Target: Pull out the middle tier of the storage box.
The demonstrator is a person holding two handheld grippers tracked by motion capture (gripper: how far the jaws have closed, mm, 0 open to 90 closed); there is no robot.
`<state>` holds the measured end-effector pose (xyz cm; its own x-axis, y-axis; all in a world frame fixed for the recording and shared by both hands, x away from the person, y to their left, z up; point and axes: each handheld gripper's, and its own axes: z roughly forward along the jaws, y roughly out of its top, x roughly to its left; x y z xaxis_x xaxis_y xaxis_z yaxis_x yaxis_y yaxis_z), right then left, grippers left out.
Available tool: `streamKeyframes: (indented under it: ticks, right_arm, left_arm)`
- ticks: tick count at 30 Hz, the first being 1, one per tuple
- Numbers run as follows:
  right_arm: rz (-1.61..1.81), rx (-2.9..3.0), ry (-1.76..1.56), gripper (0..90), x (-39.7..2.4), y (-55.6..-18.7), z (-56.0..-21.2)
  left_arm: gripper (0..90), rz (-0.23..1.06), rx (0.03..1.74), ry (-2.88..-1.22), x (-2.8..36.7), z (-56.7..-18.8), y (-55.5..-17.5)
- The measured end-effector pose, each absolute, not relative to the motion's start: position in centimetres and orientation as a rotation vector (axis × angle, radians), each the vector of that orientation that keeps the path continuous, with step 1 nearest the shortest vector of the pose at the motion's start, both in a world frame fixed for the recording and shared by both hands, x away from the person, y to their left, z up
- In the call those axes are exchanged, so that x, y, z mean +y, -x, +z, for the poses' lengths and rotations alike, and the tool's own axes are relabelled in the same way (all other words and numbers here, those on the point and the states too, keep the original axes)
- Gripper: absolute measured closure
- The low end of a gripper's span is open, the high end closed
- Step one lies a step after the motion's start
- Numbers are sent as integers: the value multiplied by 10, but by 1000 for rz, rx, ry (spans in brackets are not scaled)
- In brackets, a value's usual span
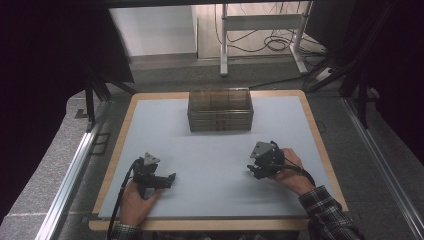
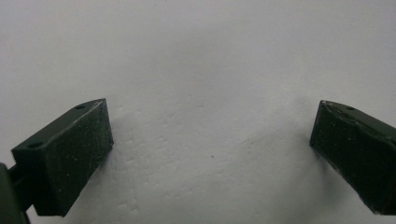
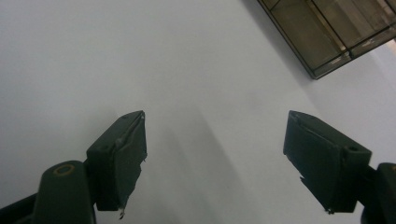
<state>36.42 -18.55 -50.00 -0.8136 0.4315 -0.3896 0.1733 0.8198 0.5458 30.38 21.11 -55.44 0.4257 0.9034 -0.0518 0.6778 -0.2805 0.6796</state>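
A clear, brown-tinted box with compartments stands at the far middle of the white table mat. My left gripper rests low at the near left, held in a hand, its jaws wide apart over bare mat with nothing between them. At the near right my right gripper is held by the other hand. Its jaws stand apart over bare mat, empty. The box corner shows at the upper right of the right gripper view.
The mat lies on a wooden tabletop with rounded corners. Beyond the table are a white desk frame, cables on the floor and dark stands at both sides. Aluminium rails run along the floor.
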Motion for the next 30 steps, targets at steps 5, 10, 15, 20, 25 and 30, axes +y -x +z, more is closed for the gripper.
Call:
streamKeyframes:
  ticks: [5,10,15,20,25,30]
  right_arm:
    - [655,2473,-411,220,-181,-365,-500]
    - [629,2454,-381,221,-177,-367,-499]
    - [618,2433,-372,230,-174,-371,-498]
    - [611,2418,-362,233,-170,-373,-497]
    - [589,2401,-331,235,-166,-376,-499]
    - [576,2399,-317,240,-164,-377,-500]
  left_arm:
    - [0,460,1330,-2051,211,-554,-304]
    - [0,460,1330,-2050,211,-554,-304]
    - [0,460,1330,-2050,211,-554,-304]
    - [0,460,1330,-2051,211,-554,-304]
    - [0,460,1330,-2051,211,-554,-304]
    - [0,461,1330,-2050,211,-554,-304]
